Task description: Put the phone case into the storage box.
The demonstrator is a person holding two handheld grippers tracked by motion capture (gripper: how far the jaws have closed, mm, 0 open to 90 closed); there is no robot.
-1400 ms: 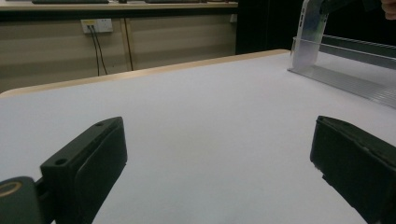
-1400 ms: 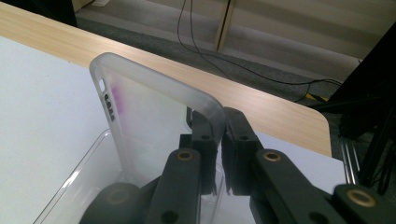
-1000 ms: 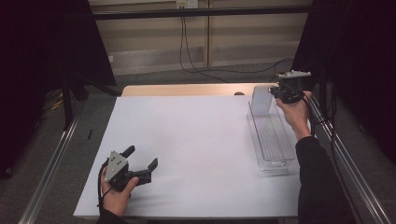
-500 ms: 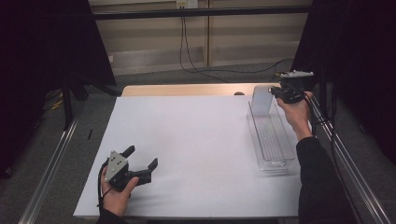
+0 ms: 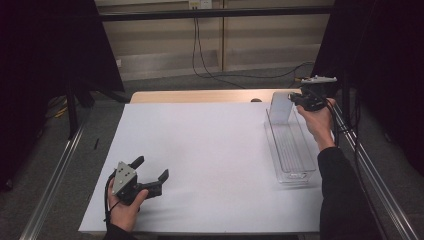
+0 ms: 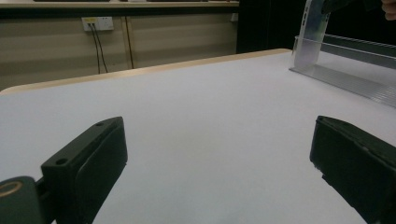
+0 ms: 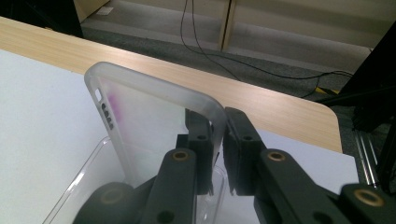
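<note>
While the right claw point(image 7: 220, 140) pinches the case point(image 7: 154, 126) upright, the tray point(image 5: 292, 150) runs toward 6 o'clock; the left claw point(image 5: 150, 170) idles open.

We see almost no change: the right gripper point(image 5: 300, 98), clamped on the frosted phone case point(image 5: 281, 107), has barely eased its jaws.

A white sheet point(image 5: 210, 160) covers the wooden surface point(image 5: 200, 96). At twelve o'clock, black cables point(image 5: 200, 50) hang from a wall socket point(image 5: 199, 4) to the floor.
</note>
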